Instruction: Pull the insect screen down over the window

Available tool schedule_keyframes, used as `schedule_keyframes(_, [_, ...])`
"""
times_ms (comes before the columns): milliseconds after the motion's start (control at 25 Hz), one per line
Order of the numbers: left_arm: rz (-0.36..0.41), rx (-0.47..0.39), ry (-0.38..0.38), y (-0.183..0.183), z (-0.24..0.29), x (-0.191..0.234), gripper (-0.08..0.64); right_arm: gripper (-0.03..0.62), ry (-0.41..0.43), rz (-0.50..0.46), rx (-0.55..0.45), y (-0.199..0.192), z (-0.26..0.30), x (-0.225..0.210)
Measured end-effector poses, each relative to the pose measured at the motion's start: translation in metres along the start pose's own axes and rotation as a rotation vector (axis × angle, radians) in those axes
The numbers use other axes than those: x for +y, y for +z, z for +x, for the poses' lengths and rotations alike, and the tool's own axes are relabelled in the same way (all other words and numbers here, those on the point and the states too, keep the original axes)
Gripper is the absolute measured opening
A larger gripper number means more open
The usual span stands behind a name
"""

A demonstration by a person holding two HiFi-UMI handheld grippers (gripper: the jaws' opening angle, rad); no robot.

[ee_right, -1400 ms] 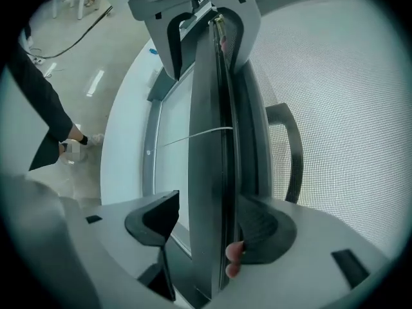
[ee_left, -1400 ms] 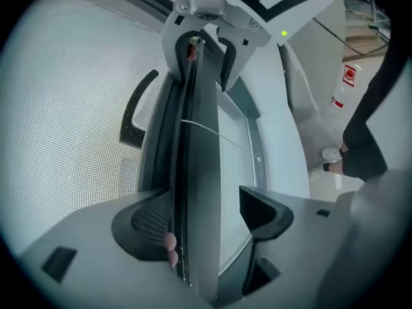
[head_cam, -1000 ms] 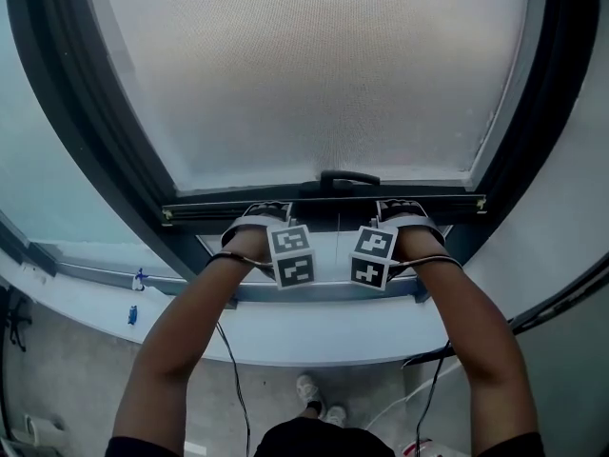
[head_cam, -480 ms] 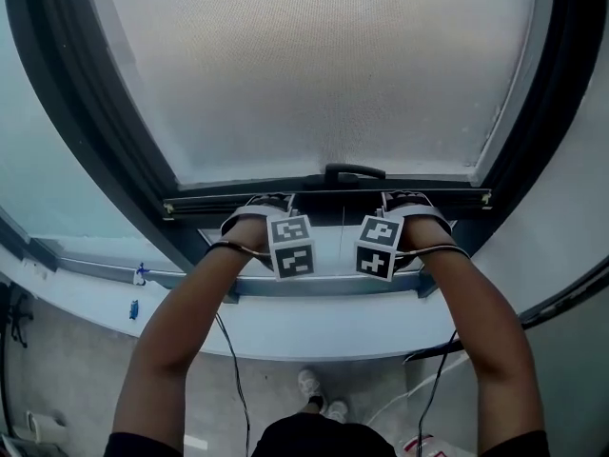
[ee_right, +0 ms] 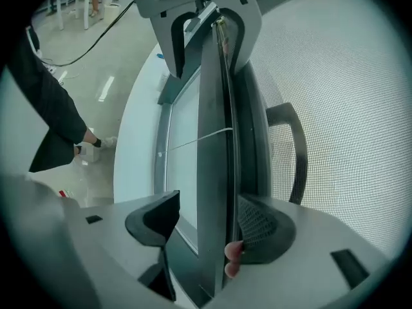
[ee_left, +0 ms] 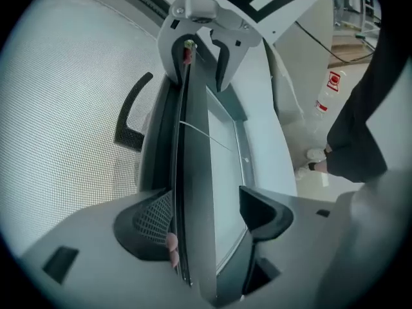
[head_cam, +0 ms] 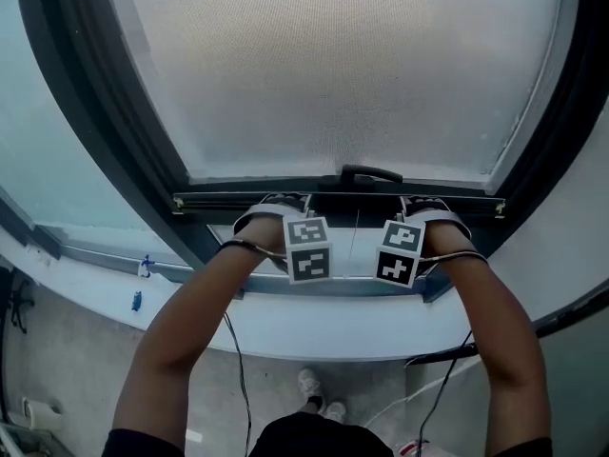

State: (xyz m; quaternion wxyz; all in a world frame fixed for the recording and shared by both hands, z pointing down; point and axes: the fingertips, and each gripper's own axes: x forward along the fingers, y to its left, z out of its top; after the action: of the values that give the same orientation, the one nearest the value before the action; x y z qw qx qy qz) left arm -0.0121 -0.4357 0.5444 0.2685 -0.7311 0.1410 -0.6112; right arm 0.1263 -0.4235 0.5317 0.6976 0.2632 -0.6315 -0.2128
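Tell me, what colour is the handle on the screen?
The handle is black; the right gripper view shows it best.

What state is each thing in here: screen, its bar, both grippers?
Grey mesh insect screen: drawn most of the way down.
Dark metal bottom bar: short of the lower window frame.
Left gripper: open, jaws straddling the bottom bar.
Right gripper: open, jaws straddling the bottom bar.

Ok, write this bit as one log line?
left gripper: open, straddling screen bar | right gripper: open, straddling same bar | insect screen: almost down
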Motion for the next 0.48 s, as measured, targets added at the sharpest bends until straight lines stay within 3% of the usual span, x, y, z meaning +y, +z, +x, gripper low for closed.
schedule_keyframes(160, [-0.019,-0.001,-0.009,0.002,0.000,0.001,0.319,0.287,0.004,0.002,-0.013,0.000,0.001,-0.001])
schedule_keyframes(480, [-0.014,-0.031,-0.148,0.002,-0.015,0.000,0.314,0.257,0.122,-0.011,-0.054,0.000,-0.013,-0.005])
